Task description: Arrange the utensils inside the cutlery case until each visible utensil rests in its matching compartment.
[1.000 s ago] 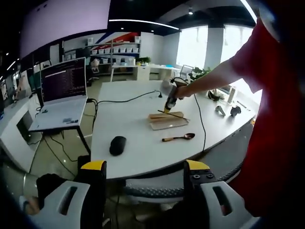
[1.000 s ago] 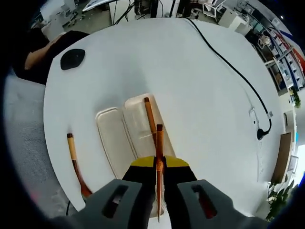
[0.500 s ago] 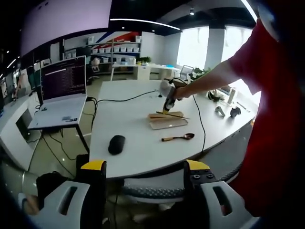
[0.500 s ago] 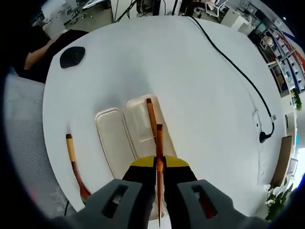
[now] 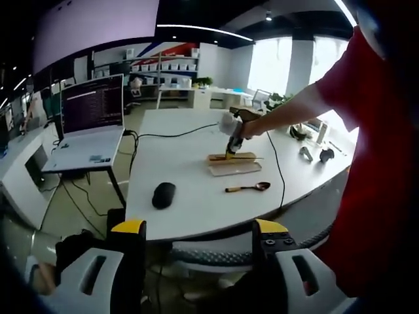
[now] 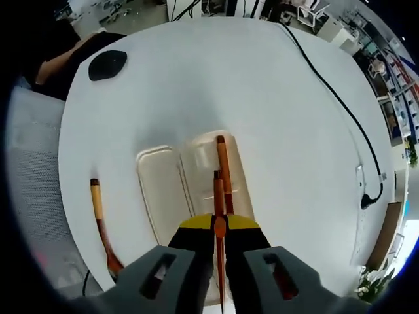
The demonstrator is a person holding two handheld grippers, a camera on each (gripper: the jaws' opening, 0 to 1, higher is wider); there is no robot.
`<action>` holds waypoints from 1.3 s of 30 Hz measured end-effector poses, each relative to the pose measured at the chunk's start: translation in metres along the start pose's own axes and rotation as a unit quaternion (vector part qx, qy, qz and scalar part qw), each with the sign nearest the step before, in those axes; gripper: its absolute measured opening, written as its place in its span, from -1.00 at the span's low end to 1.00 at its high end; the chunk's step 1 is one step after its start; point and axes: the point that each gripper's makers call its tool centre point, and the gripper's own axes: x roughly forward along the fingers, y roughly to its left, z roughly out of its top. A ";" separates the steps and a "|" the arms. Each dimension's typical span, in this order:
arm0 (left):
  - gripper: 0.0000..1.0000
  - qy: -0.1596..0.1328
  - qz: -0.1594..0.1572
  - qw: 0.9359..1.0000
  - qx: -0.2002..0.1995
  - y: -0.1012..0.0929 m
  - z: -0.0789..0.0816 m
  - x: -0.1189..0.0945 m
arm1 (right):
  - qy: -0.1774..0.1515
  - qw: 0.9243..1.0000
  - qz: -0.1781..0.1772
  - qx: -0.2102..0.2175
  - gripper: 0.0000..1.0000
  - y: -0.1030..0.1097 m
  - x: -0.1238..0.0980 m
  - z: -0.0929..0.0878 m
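Note:
On the white table lies the open cream cutlery case [image 6: 160, 196], its two halves side by side. One brown chopstick [image 6: 224, 163] rests in the right half. My right gripper [image 6: 219, 226] is shut on a second chopstick [image 6: 217, 193], which points forward just above and beside the first. A wooden spoon [image 6: 101, 222] lies on the table left of the case. From the left gripper view, the case [image 5: 234, 165] and spoon [image 5: 247, 188] sit mid-table, with the right gripper [image 5: 230, 149] over the case. My left gripper [image 5: 200, 229] is open and off the table's near edge.
A black mouse [image 5: 163, 194] lies near the table's front left; the mouse [image 6: 108, 65] is far from the case. A black cable [image 6: 334, 98] runs across the table. An open laptop [image 5: 91, 121] stands on a side stand. The person's red sleeve [image 5: 373, 131] fills the right.
The right gripper has shifted slightly over the case, so the held chopstick now lies closer alongside the one resting in it. The left gripper stays open and barely moved.

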 end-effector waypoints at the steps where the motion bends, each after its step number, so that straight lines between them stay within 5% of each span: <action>1: 0.35 0.000 0.000 1.000 -0.001 0.000 0.000 0.000 | 0.000 1.000 -0.001 -0.001 -0.97 -0.001 0.001 0.002; 7: 0.34 0.002 0.001 1.000 -0.017 0.000 -0.004 0.000 | -0.010 1.000 0.002 -0.012 -0.97 -0.001 0.004 0.019; 17: 0.36 -0.032 0.007 0.999 -0.011 0.004 0.028 -0.001 | -0.010 0.999 0.003 -0.033 -0.97 0.001 0.012 0.031; 39: 0.36 -0.019 0.011 1.000 -0.015 0.004 0.016 0.000 | 0.001 0.998 -0.002 -0.063 -0.97 -0.004 0.015 0.033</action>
